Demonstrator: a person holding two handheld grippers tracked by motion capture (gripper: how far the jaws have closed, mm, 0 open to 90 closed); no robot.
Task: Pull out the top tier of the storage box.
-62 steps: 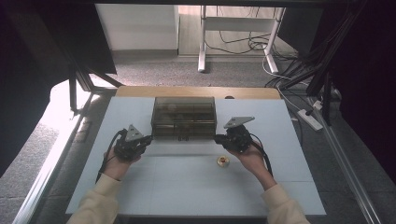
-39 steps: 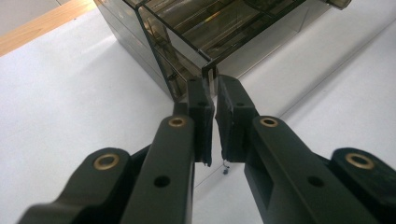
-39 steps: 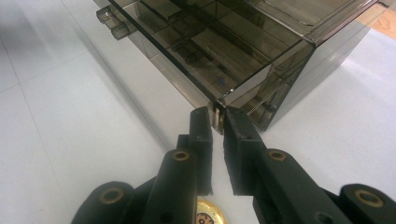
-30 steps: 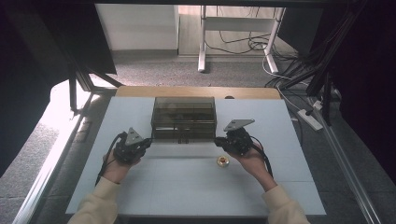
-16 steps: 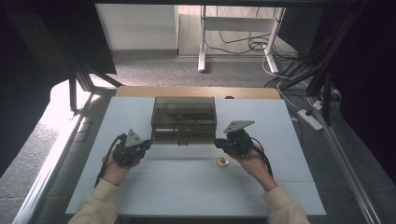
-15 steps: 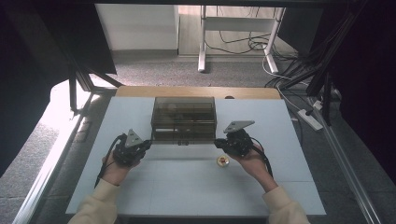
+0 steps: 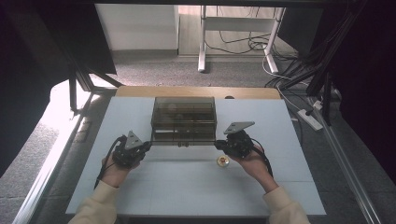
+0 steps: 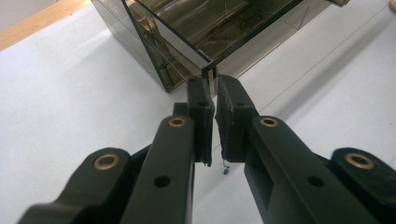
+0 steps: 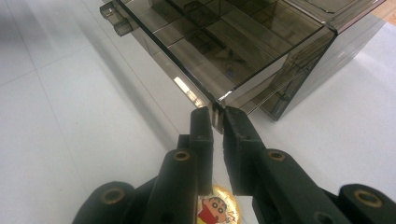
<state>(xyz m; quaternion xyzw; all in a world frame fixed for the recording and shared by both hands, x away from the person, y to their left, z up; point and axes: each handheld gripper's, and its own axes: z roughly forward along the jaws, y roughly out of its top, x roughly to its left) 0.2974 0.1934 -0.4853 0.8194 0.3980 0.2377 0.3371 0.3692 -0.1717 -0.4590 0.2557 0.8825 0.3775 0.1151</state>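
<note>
A smoked see-through plastic box (image 7: 183,116) with inner compartments stands at the table's middle. Its thin lid (image 8: 219,23) is raised a little off the box at the front. My left gripper (image 7: 148,143) is shut on the lid's front left corner; in the left gripper view the pads (image 8: 215,86) pinch the pane's edge. My right gripper (image 7: 218,143) is shut on the front right corner, with the lid (image 9: 224,42) reaching away from the jaws (image 9: 216,116). A round gold badge (image 7: 223,161) with a cartoon figure lies on the table just below the right gripper, also under its jaws (image 9: 215,210).
The white table (image 7: 187,196) has a wooden strip (image 7: 196,91) along its far edge. A power strip (image 7: 309,118) and cables lie on the floor to the right, and a desk frame (image 7: 201,42) stands beyond the table.
</note>
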